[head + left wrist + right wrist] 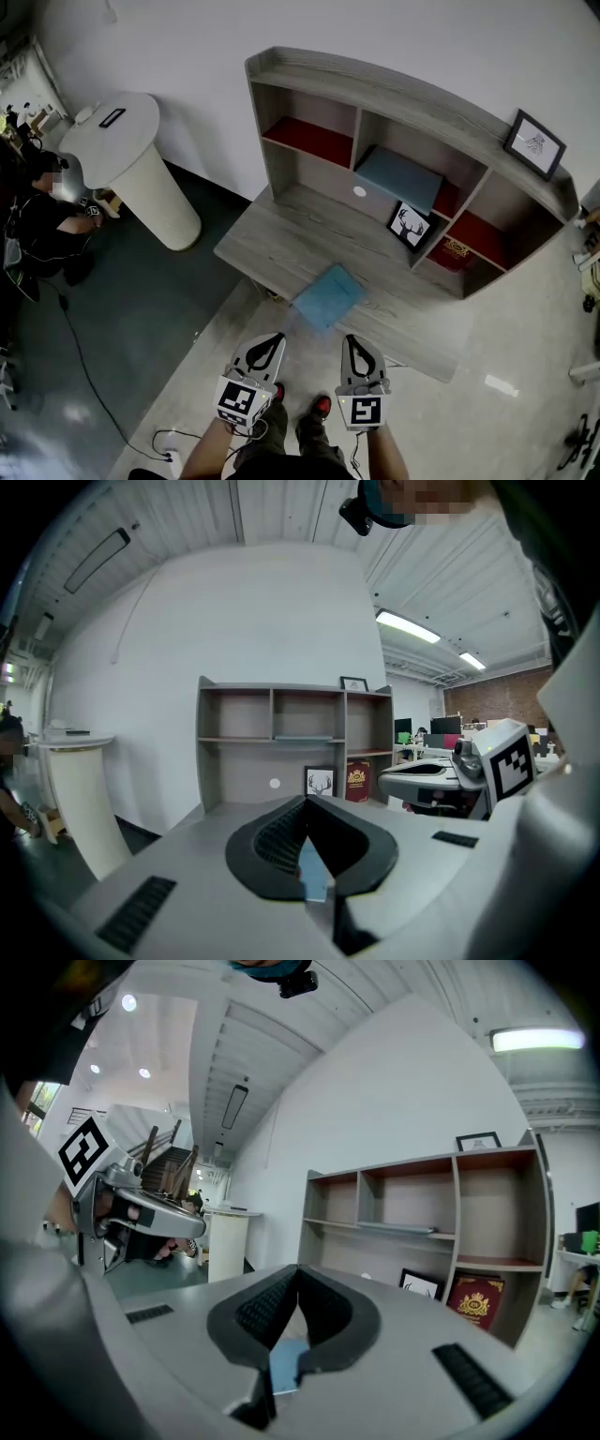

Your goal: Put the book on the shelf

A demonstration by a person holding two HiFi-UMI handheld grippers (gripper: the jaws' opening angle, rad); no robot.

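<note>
Tongs of the left gripper (306,801) are pressed together on nothing, and those of the right gripper (298,1269) likewise meet at the tips, empty. Both grippers hover side by side just short of the blue book (328,295), apart from it and pointing towards it. The blue book lies flat on the grey worktop (262,246), near its front edge. Beyond the blue book stands the shelf unit (412,94), with a second blue book (401,178) in a middle compartment. A deer picture (410,226) and an upright red book (457,253) stand beyond the blue book, to its right. A white pedestal table (122,141) stands well to the blue book's left
</note>
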